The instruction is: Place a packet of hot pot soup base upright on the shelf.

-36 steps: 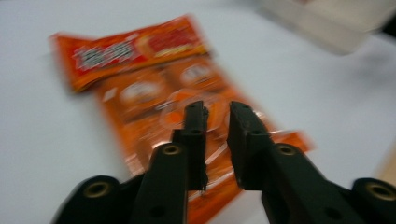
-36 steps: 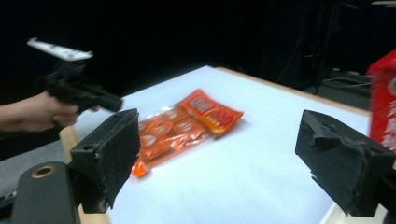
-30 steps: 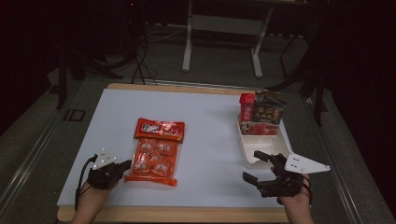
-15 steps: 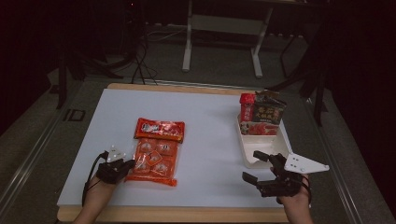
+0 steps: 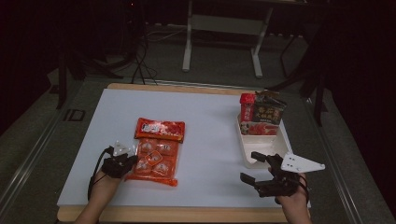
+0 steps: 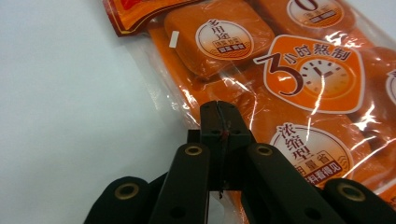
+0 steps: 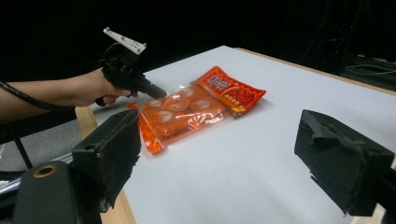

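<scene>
While the orange seasoning-cube packet [image 5: 155, 156] lies flat on the white bench [image 5: 210, 126], well apart from the white tray [image 5: 261, 148] with its upright packs [image 5: 261, 115] at the far right, I judge the work barely begun: the packet is not lifted and the moving is all left to do. From the high view, my left tongs [image 5: 127, 161] sit at the packet's near-left edge, and my right tongs [image 5: 258, 167] hover just in front of the tray, jaws spread wide, holding nothing.

Along my left tongs [image 6: 219, 114], the jaws are pressed together right at the clear film edge of the packet [image 6: 289, 79]; whether film is pinched between them I cannot tell.

Looking along my right tongs [image 7: 215, 154], the jaws gape wide over bare bench, with the packet [image 7: 196, 109] and my left hand [image 7: 100, 88] beyond.
</scene>
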`<state>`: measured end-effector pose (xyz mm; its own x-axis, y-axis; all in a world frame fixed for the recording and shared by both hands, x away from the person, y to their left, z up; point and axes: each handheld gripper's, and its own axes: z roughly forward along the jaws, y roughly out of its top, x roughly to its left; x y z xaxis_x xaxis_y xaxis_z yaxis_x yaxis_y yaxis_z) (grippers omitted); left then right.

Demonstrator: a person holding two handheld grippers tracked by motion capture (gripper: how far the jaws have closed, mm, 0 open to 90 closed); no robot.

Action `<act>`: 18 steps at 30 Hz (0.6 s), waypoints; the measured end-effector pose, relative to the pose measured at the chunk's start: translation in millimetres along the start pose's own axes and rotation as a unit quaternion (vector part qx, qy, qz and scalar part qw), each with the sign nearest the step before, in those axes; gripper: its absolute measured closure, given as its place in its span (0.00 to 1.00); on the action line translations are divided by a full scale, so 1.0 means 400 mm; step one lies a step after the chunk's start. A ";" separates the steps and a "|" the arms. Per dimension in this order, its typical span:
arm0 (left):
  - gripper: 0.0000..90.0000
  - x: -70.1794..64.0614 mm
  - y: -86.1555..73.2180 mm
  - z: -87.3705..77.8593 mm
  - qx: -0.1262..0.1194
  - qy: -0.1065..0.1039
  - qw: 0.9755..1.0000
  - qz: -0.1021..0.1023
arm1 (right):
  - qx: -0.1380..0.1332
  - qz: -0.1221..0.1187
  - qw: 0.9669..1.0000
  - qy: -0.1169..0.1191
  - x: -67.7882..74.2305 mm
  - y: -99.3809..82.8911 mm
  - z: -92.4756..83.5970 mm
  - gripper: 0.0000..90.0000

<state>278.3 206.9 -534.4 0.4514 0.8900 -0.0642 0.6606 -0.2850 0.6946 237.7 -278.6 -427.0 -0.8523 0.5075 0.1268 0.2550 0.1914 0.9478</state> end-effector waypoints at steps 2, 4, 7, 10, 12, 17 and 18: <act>1.00 -0.019 0.003 0.002 0.002 -0.012 1.000 0.011 | 0.001 -0.002 1.000 0.002 0.003 0.002 0.000 0.16; 1.00 -0.029 0.006 0.004 0.004 -0.017 1.000 0.015 | 0.000 -0.004 1.000 0.002 0.004 0.003 0.000 0.16; 1.00 -0.061 0.012 0.011 0.005 -0.041 0.999 0.013 | 0.000 -0.003 1.000 0.002 0.007 0.003 -0.002 0.16; 1.00 -0.084 0.016 0.014 0.008 -0.054 0.998 0.019 | 0.000 -0.002 1.000 0.003 0.007 0.002 -0.003 0.16; 1.00 -0.099 0.018 0.016 0.010 -0.065 0.998 0.021 | -0.001 -0.002 1.000 0.003 0.006 0.002 -0.003 0.16; 1.00 -0.115 0.022 0.021 0.010 -0.081 0.996 0.026 | -0.001 -0.003 1.000 0.004 0.008 0.003 -0.003 0.16; 1.00 -0.113 0.021 0.021 0.006 -0.081 0.996 0.025 | 0.000 -0.006 1.000 0.002 0.009 0.004 -0.003 0.16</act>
<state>268.4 161.2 -531.5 0.5752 0.8050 -0.1454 0.6413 -0.3335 0.6910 234.2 -277.5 -424.8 -0.8573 0.5012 0.1171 0.2451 0.1974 0.9492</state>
